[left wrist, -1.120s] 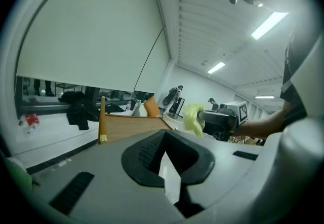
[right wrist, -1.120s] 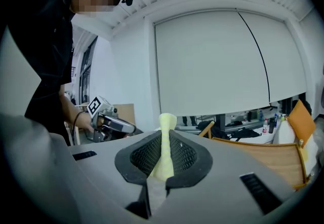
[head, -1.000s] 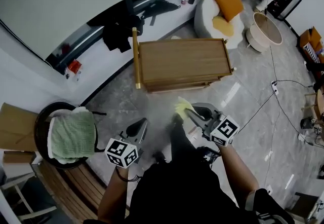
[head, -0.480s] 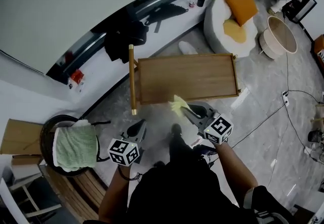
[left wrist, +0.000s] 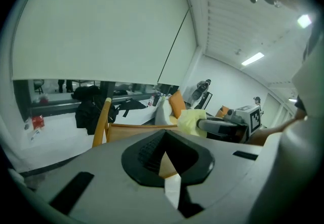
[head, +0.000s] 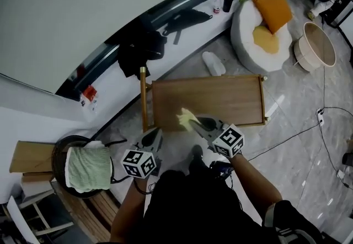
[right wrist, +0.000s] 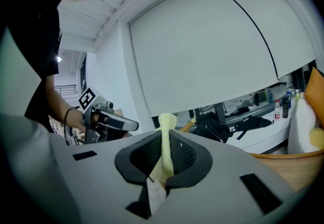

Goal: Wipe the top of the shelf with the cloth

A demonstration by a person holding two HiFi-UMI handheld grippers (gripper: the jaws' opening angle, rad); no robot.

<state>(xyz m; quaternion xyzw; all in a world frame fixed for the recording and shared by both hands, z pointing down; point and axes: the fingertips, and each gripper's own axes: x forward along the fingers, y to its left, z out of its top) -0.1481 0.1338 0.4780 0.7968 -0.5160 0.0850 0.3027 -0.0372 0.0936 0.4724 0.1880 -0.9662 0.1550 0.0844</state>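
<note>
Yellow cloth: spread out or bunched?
Bunched. The cloth is pinched into a narrow strip between the shut jaws of the right gripper; the head view shows a crumpled tuft over the shelf's near edge.

Right gripper (right wrist: 162,164) — jaws clamped on yellow cloth (right wrist: 165,134).

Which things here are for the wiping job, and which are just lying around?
For the job: pale yellow cloth, pinched in the right gripper; brown wooden shelf.

Just lying around: orange cushion on the white beanbag; green towel; black garment; white plastic bottle on the floor.
</note>
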